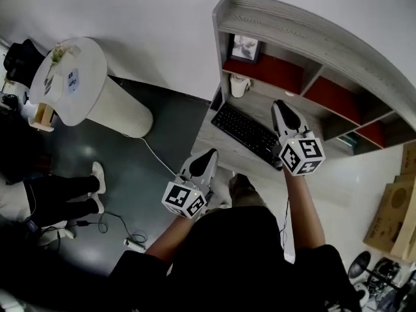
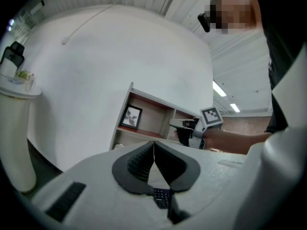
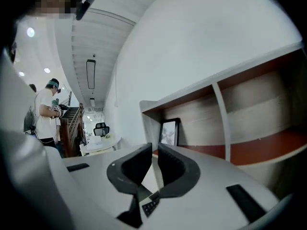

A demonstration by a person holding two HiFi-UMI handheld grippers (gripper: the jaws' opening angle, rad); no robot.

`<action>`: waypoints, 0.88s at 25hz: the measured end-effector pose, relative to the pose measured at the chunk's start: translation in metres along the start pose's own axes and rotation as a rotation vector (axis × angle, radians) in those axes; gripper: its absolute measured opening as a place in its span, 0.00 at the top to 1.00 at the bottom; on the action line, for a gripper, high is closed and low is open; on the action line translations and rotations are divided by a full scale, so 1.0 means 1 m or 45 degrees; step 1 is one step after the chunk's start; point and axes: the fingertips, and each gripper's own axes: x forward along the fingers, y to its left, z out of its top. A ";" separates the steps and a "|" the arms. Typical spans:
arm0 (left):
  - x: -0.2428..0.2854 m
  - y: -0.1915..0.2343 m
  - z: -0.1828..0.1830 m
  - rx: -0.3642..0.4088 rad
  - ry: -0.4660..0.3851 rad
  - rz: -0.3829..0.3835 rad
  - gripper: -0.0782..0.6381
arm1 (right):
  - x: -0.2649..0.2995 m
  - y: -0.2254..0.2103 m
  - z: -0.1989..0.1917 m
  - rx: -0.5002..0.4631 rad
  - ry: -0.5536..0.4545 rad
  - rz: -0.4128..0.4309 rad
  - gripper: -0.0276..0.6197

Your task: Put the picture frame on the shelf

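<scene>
Frame shelved, both tongs empty: the frame (image 1: 245, 47) stands in the top-left bay of the shelf (image 1: 305, 28), at 1 o'clock in my head view. My right gripper (image 1: 279, 103) hangs at 2 o'clock over the keyboard (image 1: 250, 134), its jaws drawn to a narrow slit with nothing between them. My left gripper (image 1: 207, 156) sits near centre above the desk (image 1: 208, 138) edge, clenched tip to tip on nothing.

As I judge it, the danger now is my own retreat. A careless lift of the right gripper could clip the shelf's lip or the divider, and a jolt might tip the slim frame forward off its ledge. The mug (image 1: 239, 85) just below it, at 12 o'clock, would take the fall.

The frame is a thin black rectangle around a pale print; its front may be glazed, though I cannot tell. The shelf is grey wood-grain board with flat red floors. The grippers are smooth white shells with dark ribbed pads.
</scene>
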 end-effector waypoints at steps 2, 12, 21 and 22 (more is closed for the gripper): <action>-0.011 -0.013 -0.010 -0.050 0.018 -0.049 0.87 | -0.048 0.021 -0.011 0.019 -0.005 -0.037 0.91; -0.045 -0.088 -0.053 -0.078 0.081 -0.212 0.87 | -0.244 0.062 -0.068 -0.018 0.126 -0.331 0.91; -0.038 -0.147 -0.039 0.034 0.062 -0.274 0.87 | -0.316 0.051 -0.062 -0.062 0.091 -0.437 0.92; -0.037 -0.154 -0.039 0.042 0.062 -0.272 0.87 | -0.323 0.047 -0.062 -0.059 0.090 -0.446 0.93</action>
